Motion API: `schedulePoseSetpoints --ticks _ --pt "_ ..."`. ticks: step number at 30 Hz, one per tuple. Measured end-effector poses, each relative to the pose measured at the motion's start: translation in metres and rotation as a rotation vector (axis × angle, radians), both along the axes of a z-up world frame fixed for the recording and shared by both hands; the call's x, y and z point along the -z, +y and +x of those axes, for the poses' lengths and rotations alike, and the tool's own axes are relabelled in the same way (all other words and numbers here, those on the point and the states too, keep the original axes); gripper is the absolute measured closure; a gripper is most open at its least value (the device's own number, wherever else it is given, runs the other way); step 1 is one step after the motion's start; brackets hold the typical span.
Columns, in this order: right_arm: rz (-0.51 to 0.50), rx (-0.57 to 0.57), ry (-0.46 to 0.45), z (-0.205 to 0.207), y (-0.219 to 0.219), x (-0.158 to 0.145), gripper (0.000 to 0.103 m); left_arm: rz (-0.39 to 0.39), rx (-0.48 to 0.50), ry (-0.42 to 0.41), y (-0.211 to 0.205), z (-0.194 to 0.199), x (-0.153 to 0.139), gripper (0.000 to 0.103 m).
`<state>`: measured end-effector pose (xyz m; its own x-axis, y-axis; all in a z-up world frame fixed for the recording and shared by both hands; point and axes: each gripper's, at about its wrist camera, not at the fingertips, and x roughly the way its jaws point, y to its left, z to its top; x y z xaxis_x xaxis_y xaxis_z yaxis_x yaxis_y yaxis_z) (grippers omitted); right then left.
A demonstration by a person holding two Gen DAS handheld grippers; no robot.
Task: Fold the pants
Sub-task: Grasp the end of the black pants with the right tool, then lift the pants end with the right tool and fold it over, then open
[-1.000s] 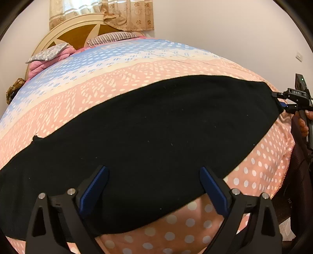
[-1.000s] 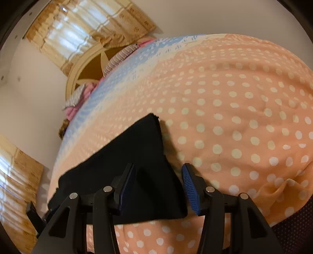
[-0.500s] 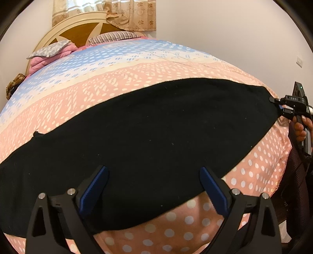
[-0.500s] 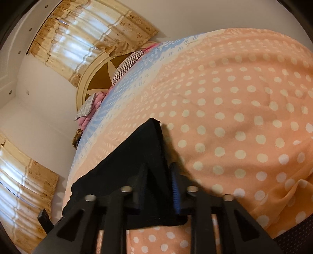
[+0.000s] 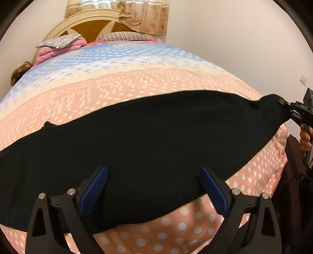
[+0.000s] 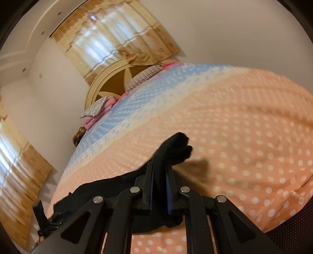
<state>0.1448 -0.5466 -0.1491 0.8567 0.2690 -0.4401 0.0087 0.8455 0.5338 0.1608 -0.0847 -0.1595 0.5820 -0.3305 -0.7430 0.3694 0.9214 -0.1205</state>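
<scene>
Lying flat across a polka-dot bedspread (image 5: 137, 88), black pants (image 5: 148, 136) stretch from end to end. At one end of the pants, the right gripper (image 6: 159, 175) is clamped on a raised corner, likely to begin a fold. Over the pants' near edge, the left gripper (image 5: 154, 185) hovers, jaws wide apart. Beyond the pants: pillows (image 5: 58, 42), headboard (image 5: 92, 25), curtains (image 5: 125, 11).

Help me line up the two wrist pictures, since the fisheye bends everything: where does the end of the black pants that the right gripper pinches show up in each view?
Left wrist: far right edge, where the black pants taper into the right gripper.
Right wrist: lower centre, bunched between the shut fingers, a tuft poking out above them.
Shared landmark: the round wooden headboard.
</scene>
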Motion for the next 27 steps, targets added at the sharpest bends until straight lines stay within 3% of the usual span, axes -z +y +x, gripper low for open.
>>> schedulePoseSetpoints --ticks 5,10,14,19,22,27 --pt "-0.093 -0.027 -0.027 -0.003 0.034 -0.019 0.093 -0.014 -0.024 -0.002 0.004 -0.002 0.0 0.006" --pt "-0.189 -0.016 0.009 -0.004 0.061 -0.031 0.093 -0.013 -0.026 -0.005 0.005 -0.005 0.0 0.006" --pt "-0.189 0.008 -0.002 -0.01 0.066 -0.044 0.093 -0.018 -0.03 0.001 0.006 -0.004 0.002 0.006" --pt "-0.134 0.166 0.107 -0.006 0.025 -0.022 0.093 -0.026 -0.022 0.0 0.007 -0.006 -0.001 0.006" --pt "-0.032 0.168 0.14 -0.003 0.002 -0.003 0.093 -0.019 0.052 -0.01 -0.017 -0.007 -0.013 0.006" --pt "-0.038 0.133 0.125 -0.003 0.01 -0.007 0.093 0.008 0.246 -0.078 -0.097 -0.003 -0.039 0.006"
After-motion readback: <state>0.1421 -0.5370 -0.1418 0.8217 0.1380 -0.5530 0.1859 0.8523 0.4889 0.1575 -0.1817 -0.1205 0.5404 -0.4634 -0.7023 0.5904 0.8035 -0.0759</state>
